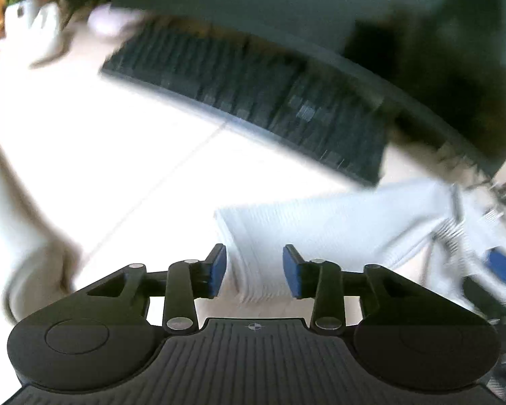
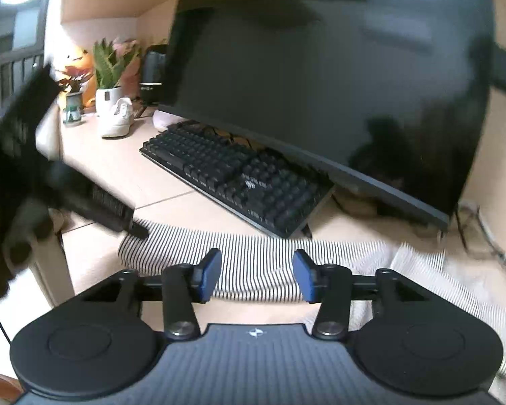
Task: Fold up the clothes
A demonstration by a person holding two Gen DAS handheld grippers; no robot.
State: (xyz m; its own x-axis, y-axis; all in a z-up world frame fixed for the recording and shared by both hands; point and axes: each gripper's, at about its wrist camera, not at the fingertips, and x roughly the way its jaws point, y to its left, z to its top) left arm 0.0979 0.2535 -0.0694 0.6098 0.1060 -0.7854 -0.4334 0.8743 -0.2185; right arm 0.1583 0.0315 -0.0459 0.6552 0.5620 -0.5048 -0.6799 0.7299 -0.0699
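A large dark monitor point(image 2: 327, 81) fills the back of the pale desk point(image 2: 124, 175), its screen blank and reflective, with a black keyboard point(image 2: 239, 175) lying just in front of its lower edge. Before the keyboard, along the near part of the desk, lies the striped garment point(image 2: 253, 256): a white cloth with fine black stripes, spread sideways in a long band, rumpled into folds at its right side, its left end rounded off on the desktop. In the left wrist view the same cloth looks washed out and blurred, a pale ribbed fold reaching down between the fingers. The left gripper point(image 1: 254, 271) has its blue-padded jaws apart, with that fold of cloth lying in the gap and neither pad pressing it. The right gripper point(image 2: 256, 275) hangs just over the middle of the striped band, jaws likewise apart, holding nothing. At the far left corner stand a white shoe point(image 2: 118, 119), a potted plant point(image 2: 109, 74) and a small green pot point(image 2: 73, 104).
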